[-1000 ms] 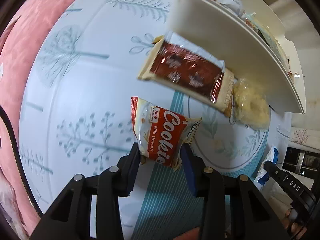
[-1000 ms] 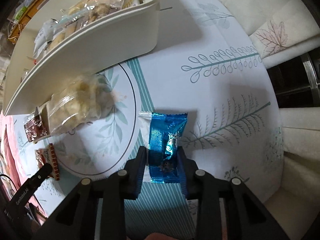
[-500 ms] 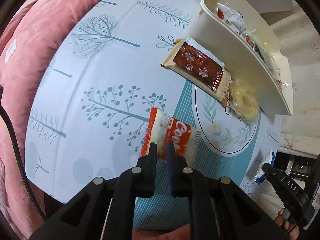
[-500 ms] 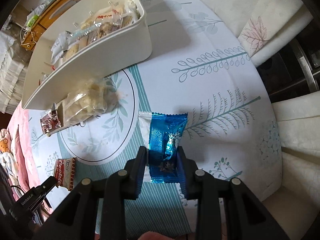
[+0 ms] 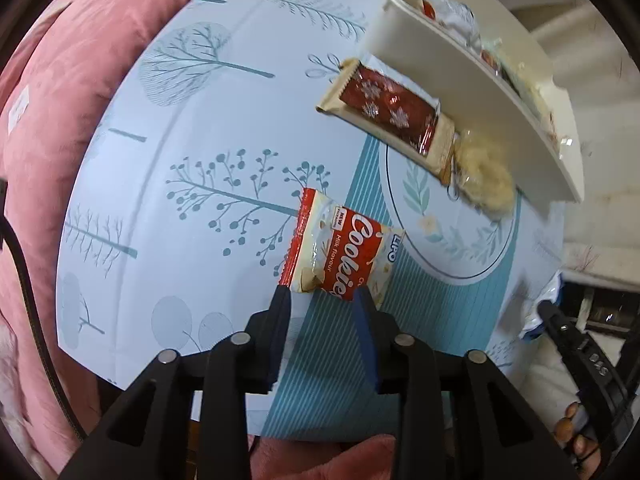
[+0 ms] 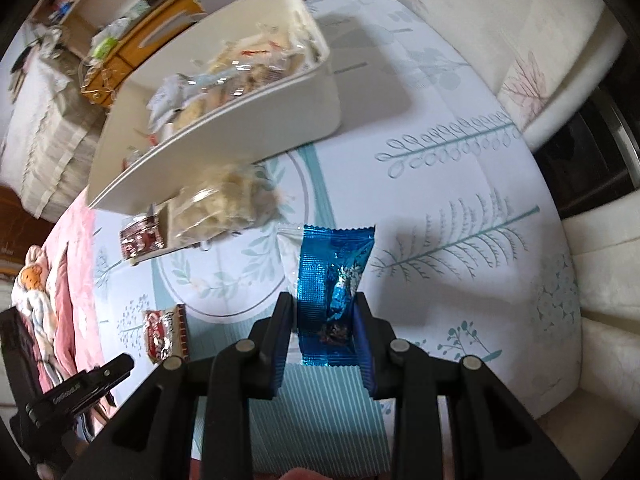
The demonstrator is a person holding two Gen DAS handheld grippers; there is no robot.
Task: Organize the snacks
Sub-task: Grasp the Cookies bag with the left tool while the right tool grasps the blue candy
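Observation:
A red and white cookie packet (image 5: pixel 340 252) lies on the patterned tablecloth, just ahead of my left gripper (image 5: pixel 323 294), whose jaws stand open around its near edge. It also shows in the right wrist view (image 6: pixel 166 334). My right gripper (image 6: pixel 325 314) is shut on a shiny blue snack packet (image 6: pixel 332 276) and holds it above the cloth. A cream snack bin (image 6: pixel 224 136) full of several wrapped snacks stands beyond; it also shows in the left wrist view (image 5: pixel 476 92).
A dark red wafer bar (image 5: pixel 388 112) and a clear bag of pale snacks (image 5: pixel 484 176) lie against the bin's wall. A pink cushion (image 5: pixel 60 92) borders the table's left side. A cream sofa (image 6: pixel 520 40) lies to the right.
My left gripper shut on the cookie packet half a second ago, and its jaws have now opened again with the packet lying on the cloth. My right gripper has lifted the blue packet higher.

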